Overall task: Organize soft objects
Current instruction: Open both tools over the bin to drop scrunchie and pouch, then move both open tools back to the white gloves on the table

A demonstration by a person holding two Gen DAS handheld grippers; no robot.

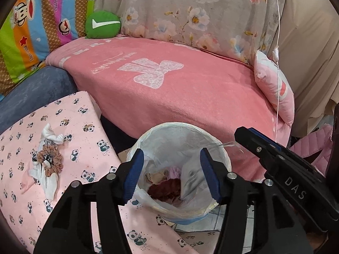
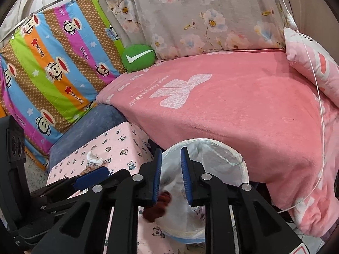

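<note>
Grippers are hovering over the round white-lined bin [image 1: 220,150] — left gripper [image 1: 172,174] released, right gripper [image 2: 172,177] part-open, dark red scrunchie [image 2: 157,207] beside its left pad.

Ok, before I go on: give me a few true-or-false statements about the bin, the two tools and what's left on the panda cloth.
1. The left tool is open above the lined bin. True.
2. The bin is empty. False: a dark red item and paler pieces lie at its bottom.
3. A brown scrunchie and a white cloth lie on the panda cloth. True.
4. The green check-mark cushion sits inside the bin. False: it rests at the back of the pink blanket.
5. The right tool grips the white cloth. False: its fingers stand apart over the bin.
</note>
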